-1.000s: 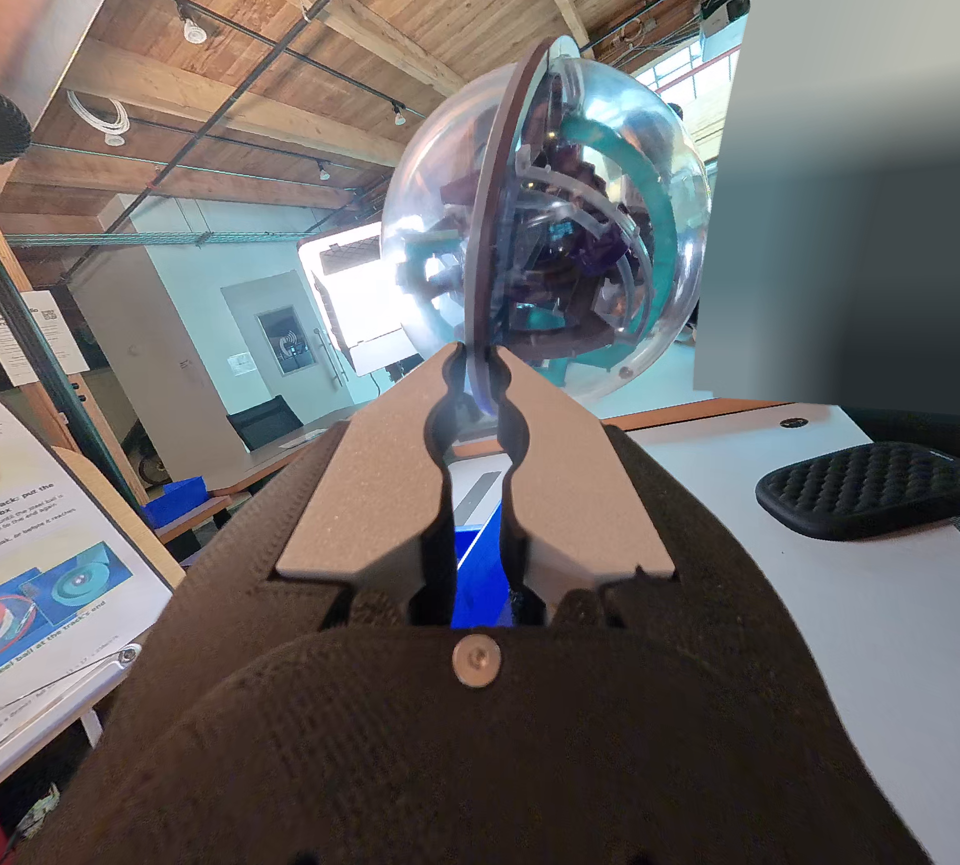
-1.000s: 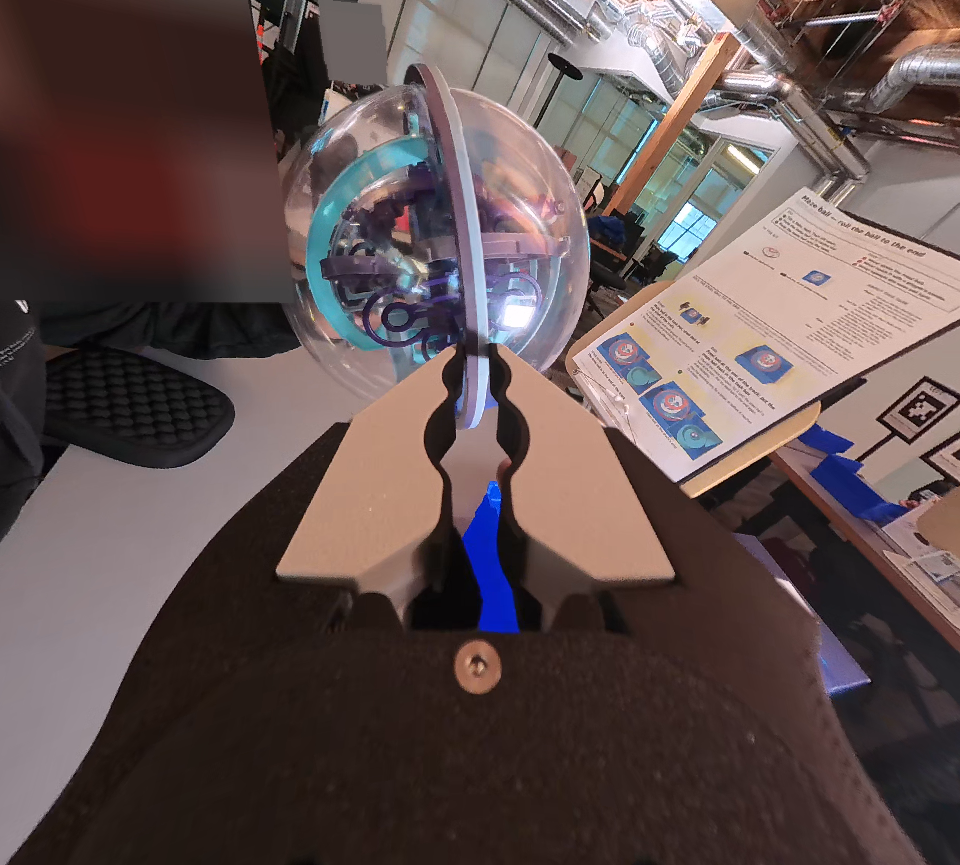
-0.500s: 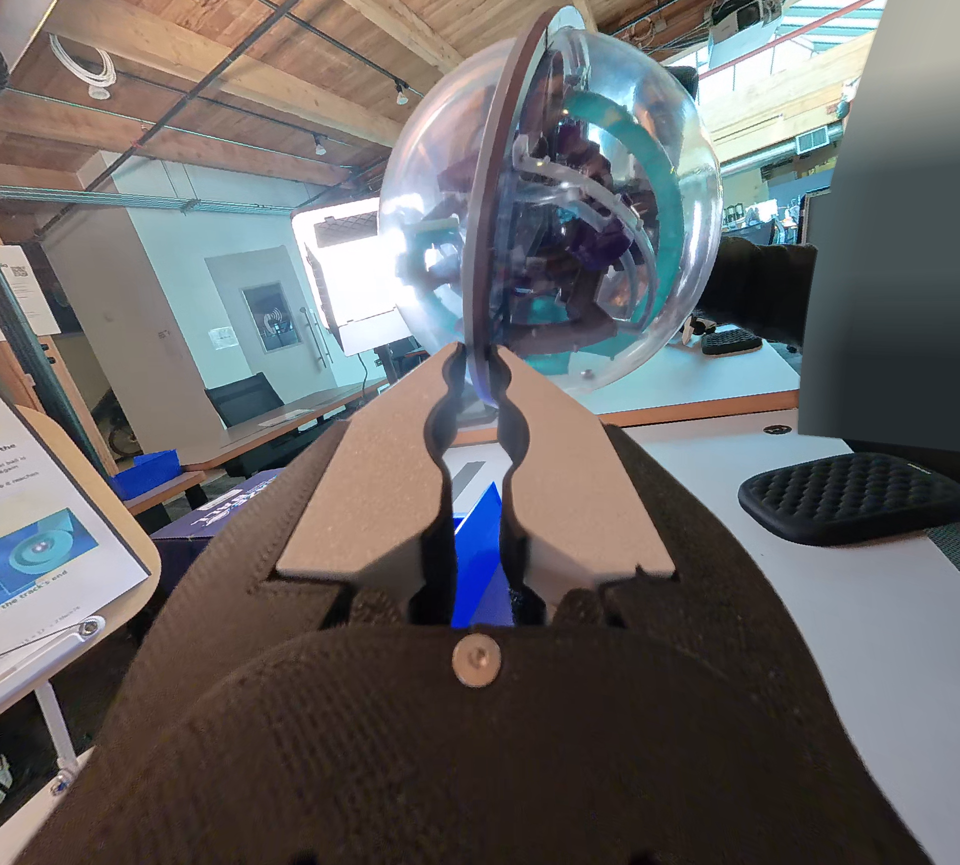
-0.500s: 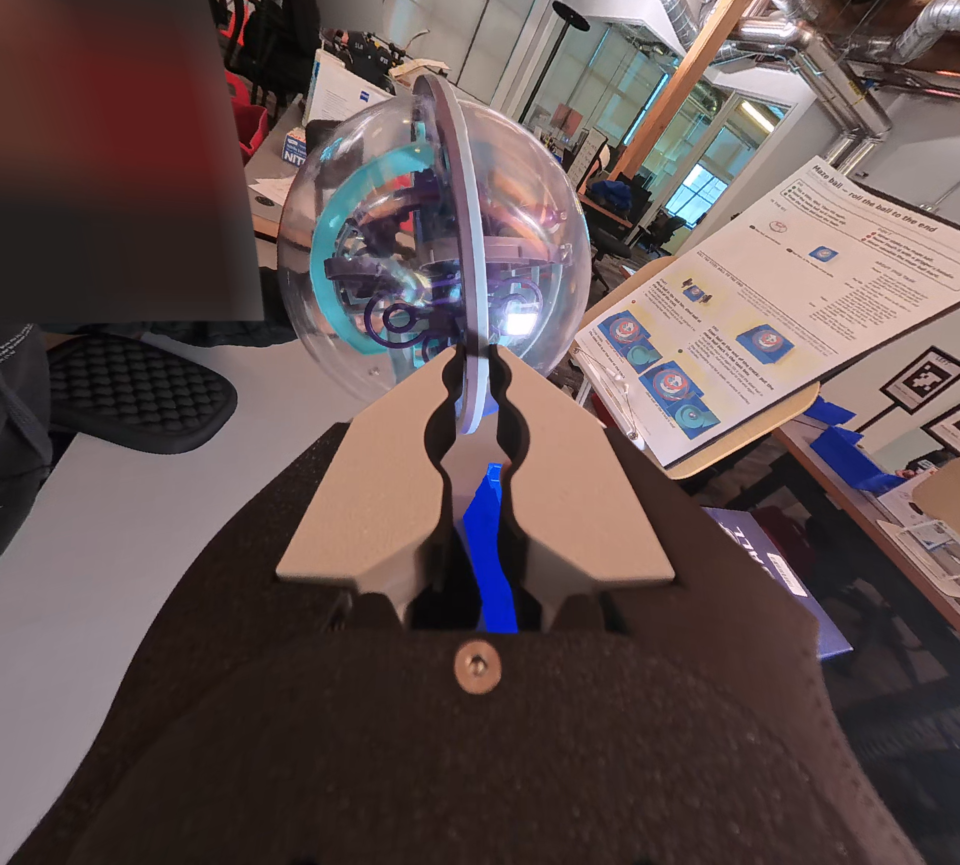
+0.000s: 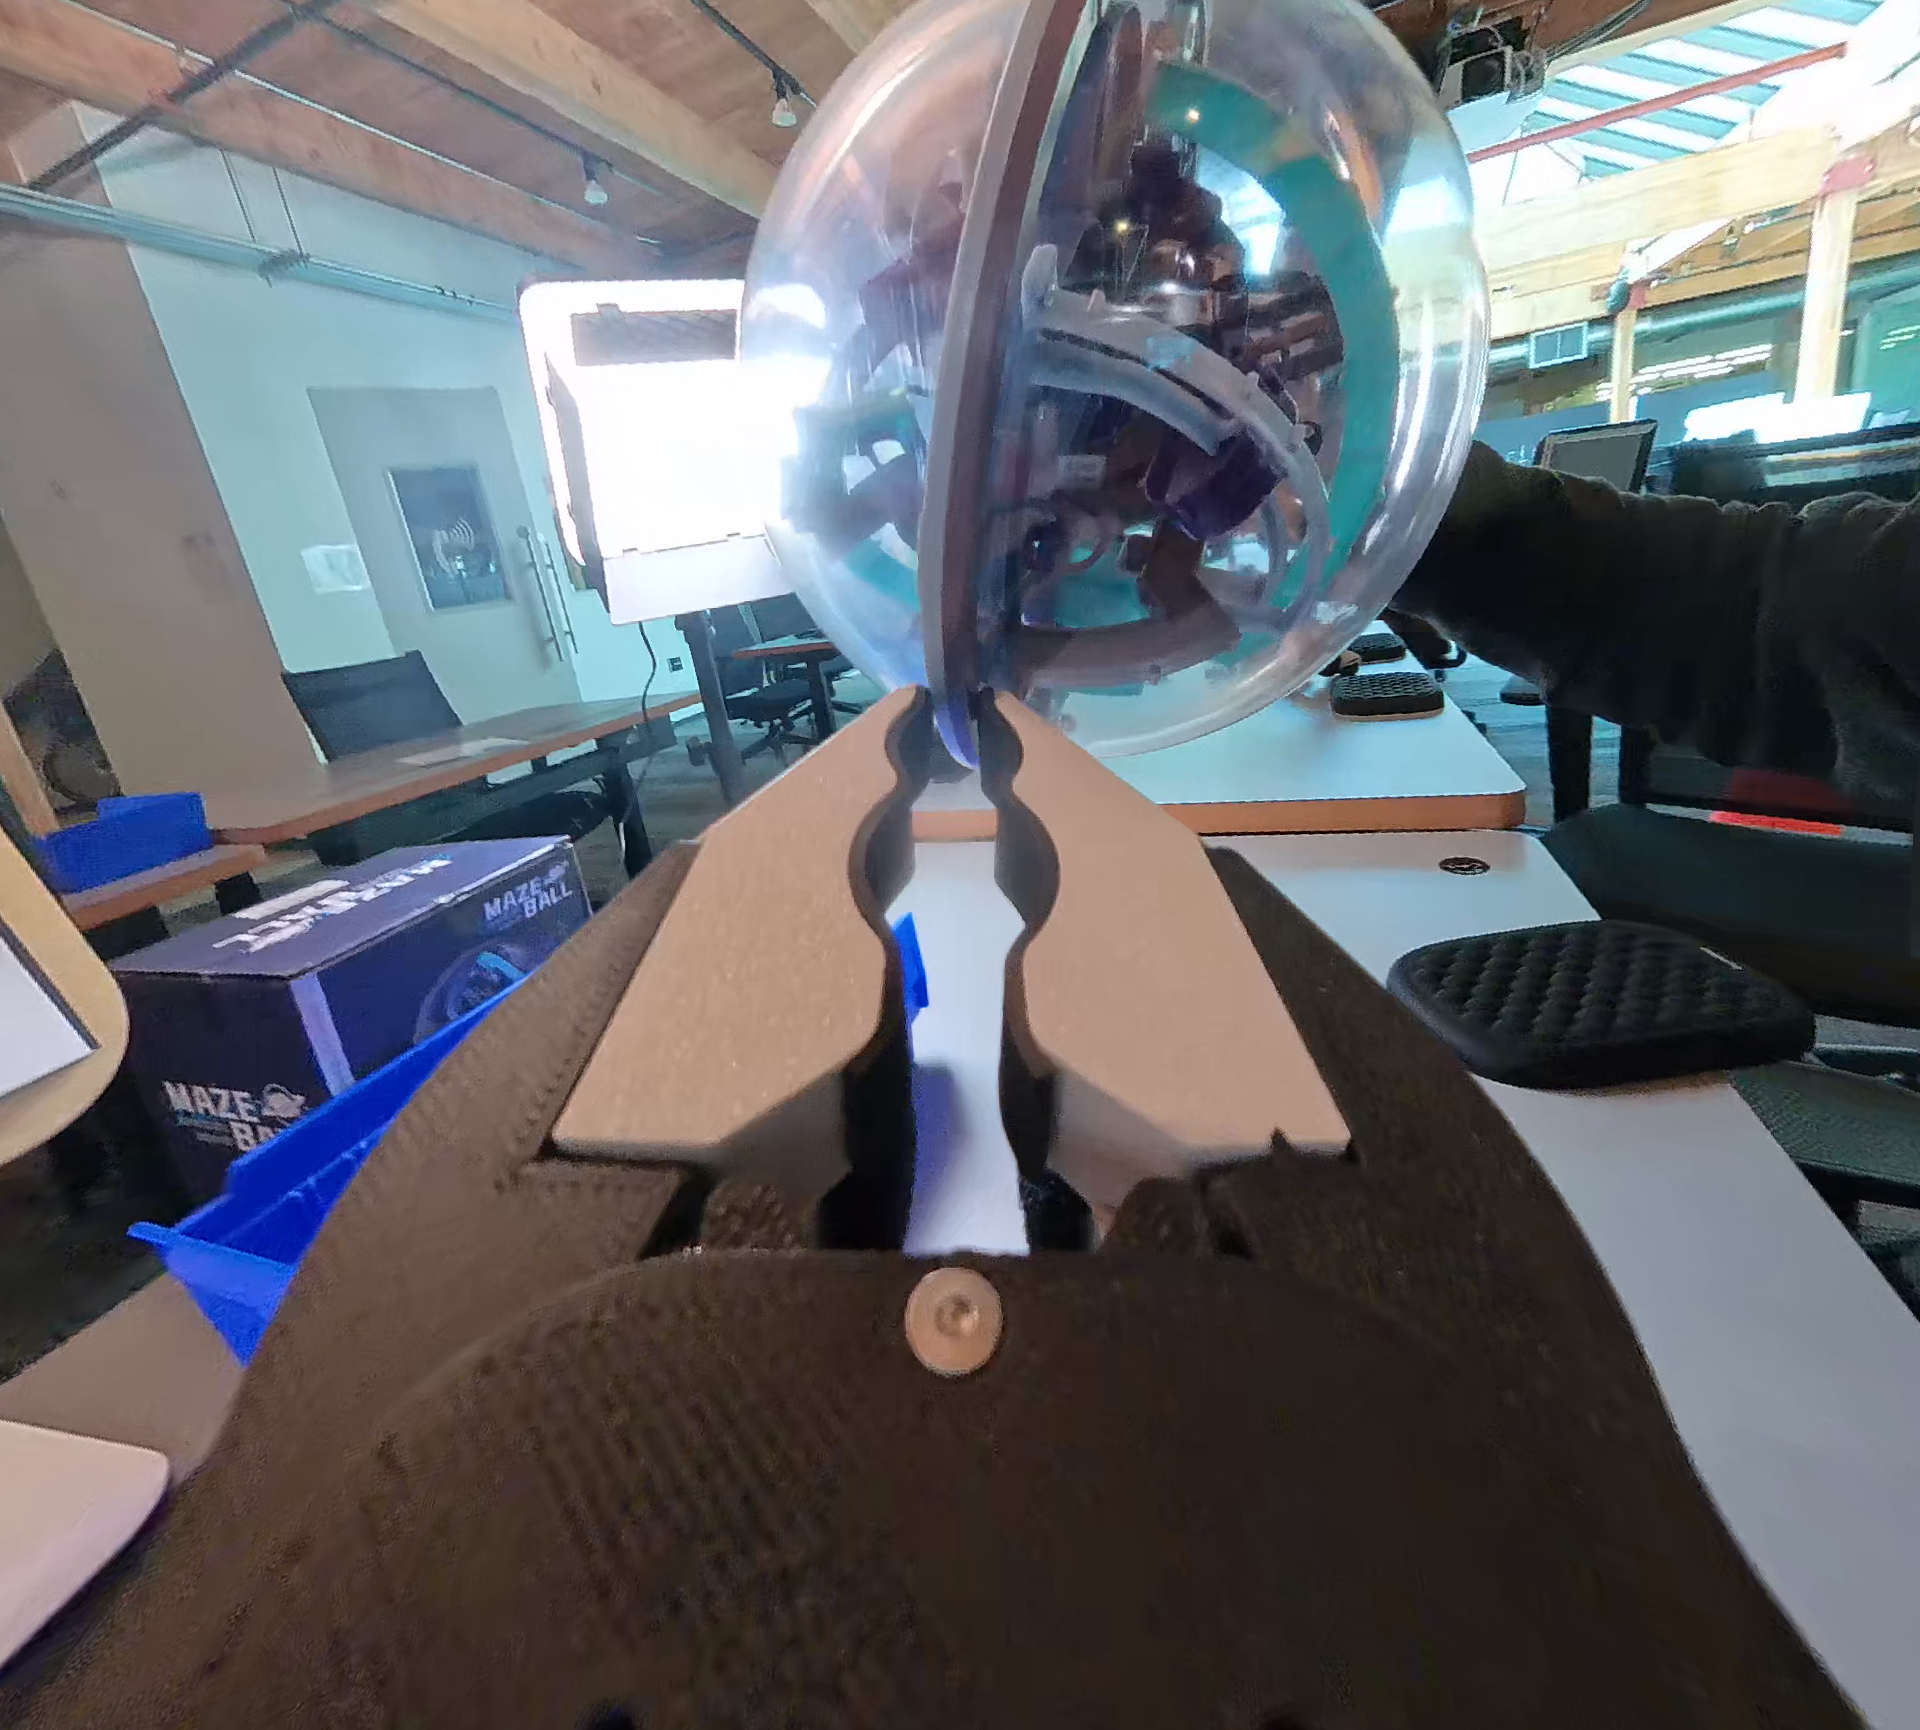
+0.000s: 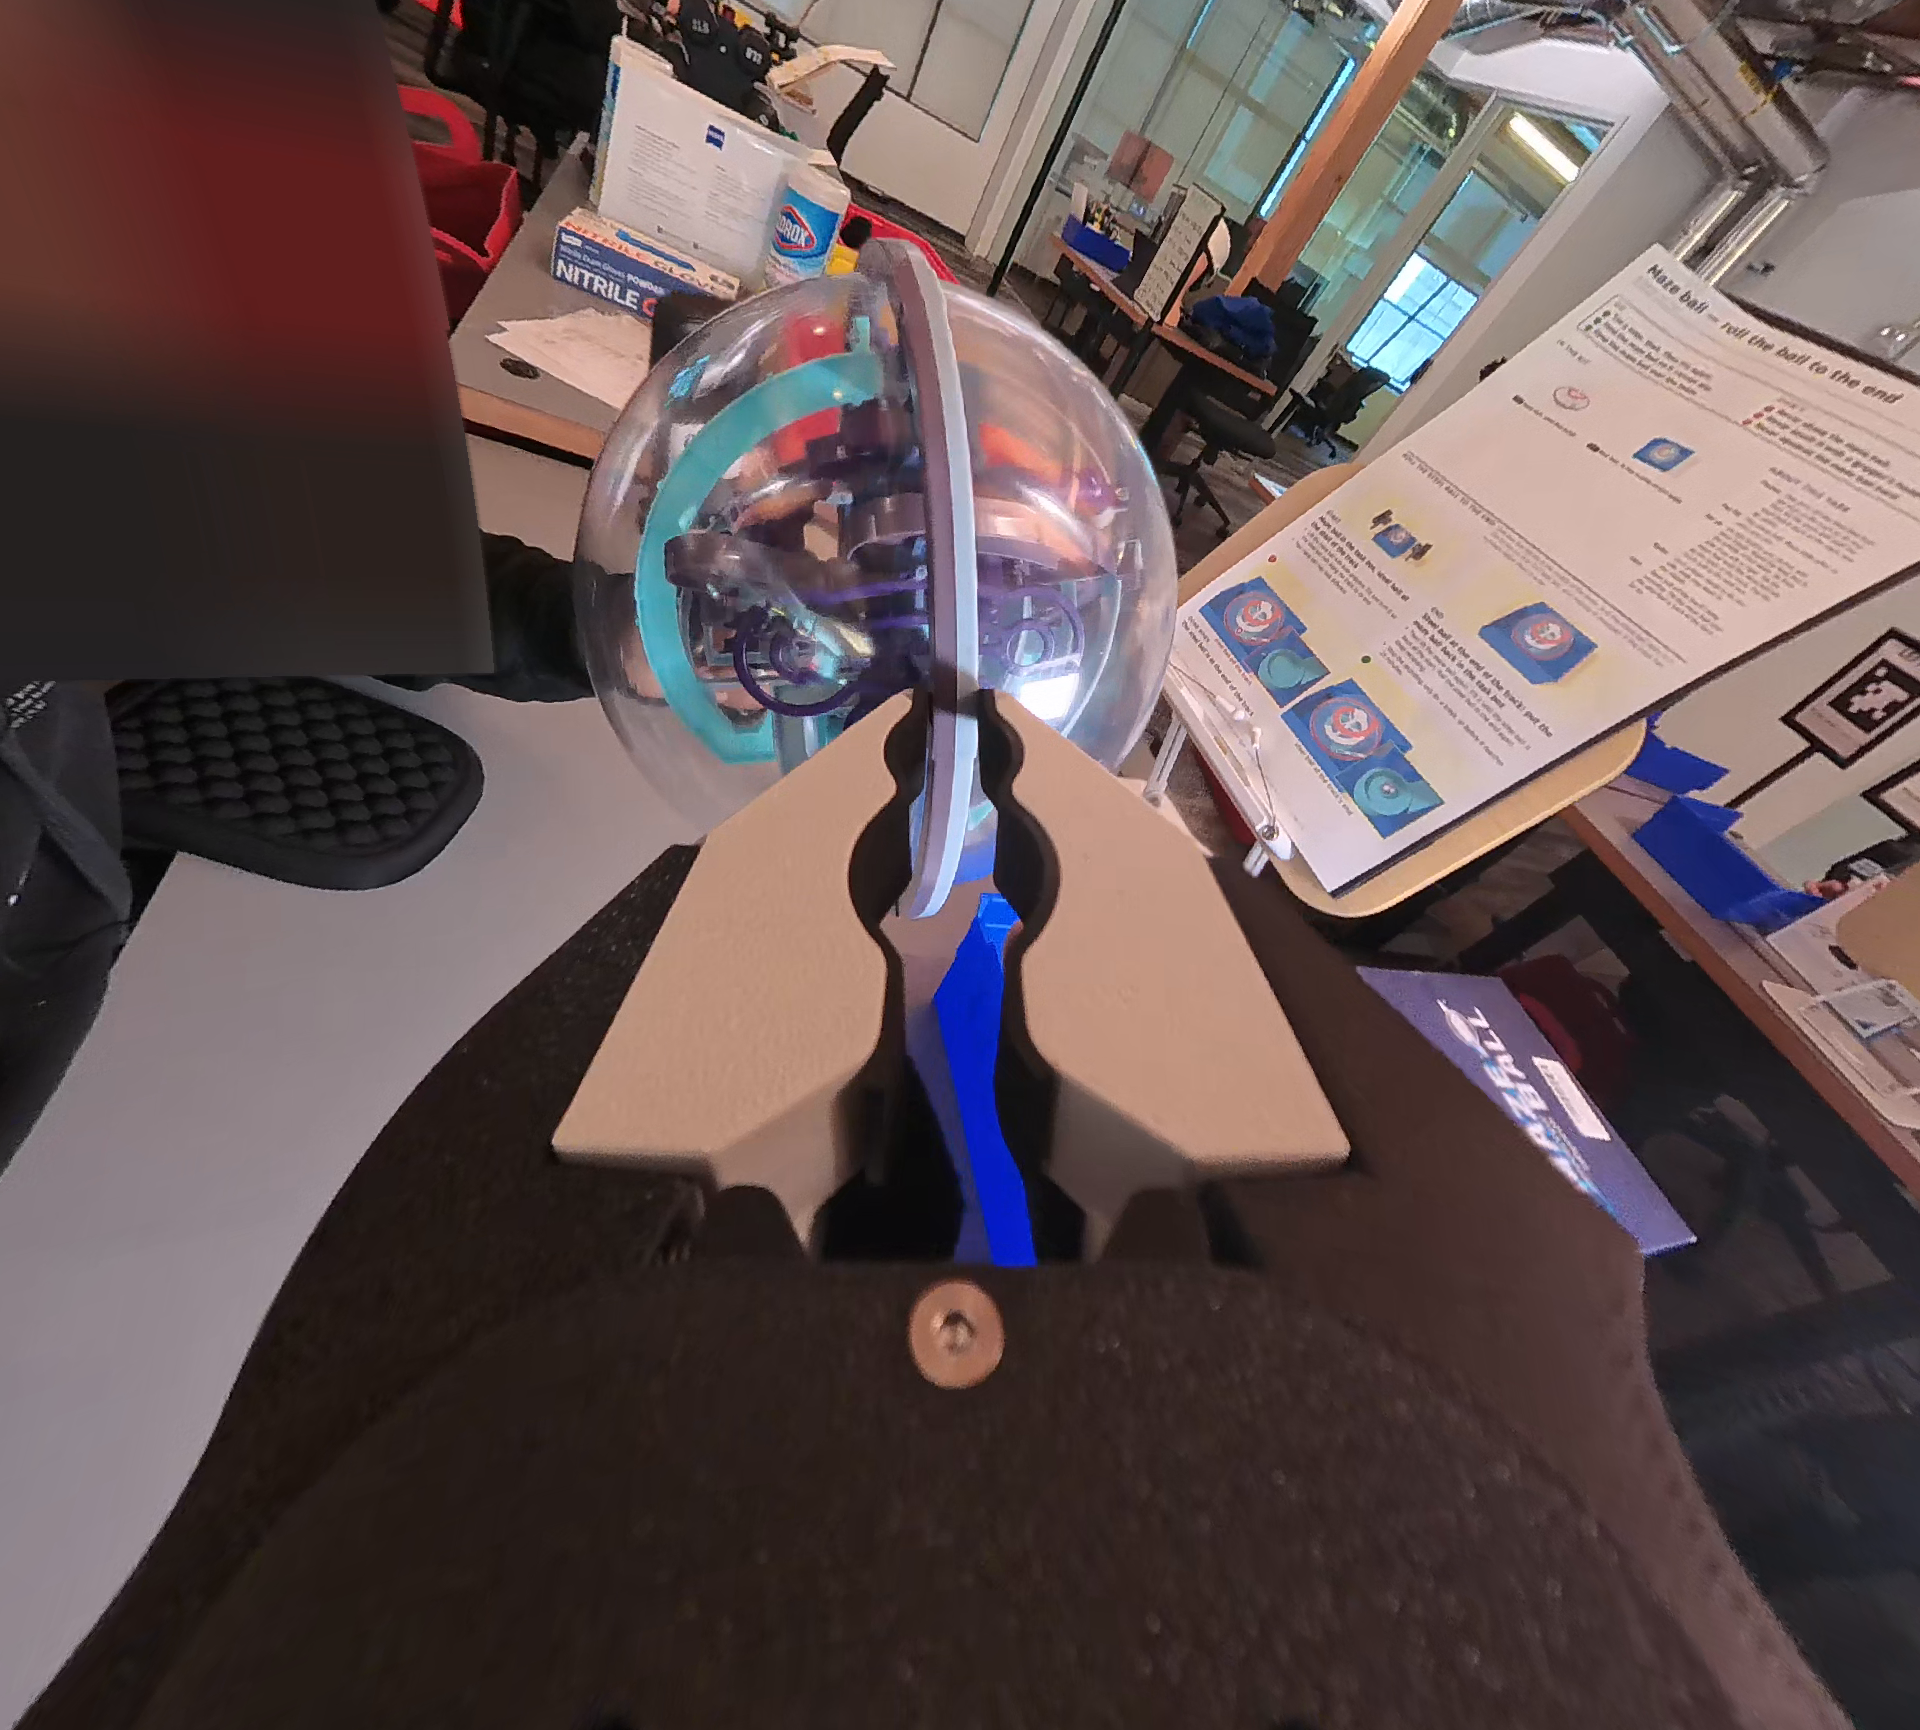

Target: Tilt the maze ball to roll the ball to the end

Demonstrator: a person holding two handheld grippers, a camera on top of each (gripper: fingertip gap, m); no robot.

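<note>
Two grippers carry the maze ball (image 5: 1112,309) between them, clear of the white table (image 5: 1662,1265). Our left gripper (image 5: 951,730) is clenched on the flat rim that circles the clear sphere, at its lower edge; our right gripper (image 6: 951,745) pinches the same rim, which runs deeper between its fingers. Inside we see teal and purple tracks, but we cannot make out the small ball itself. A blue bin (image 5: 312,1192) lies below on the left in the left wrist view, with a dark blue box (image 5: 343,974) beyond it. An instruction sheet (image 6: 1558,589) stands on the right in the right wrist view.
</note>
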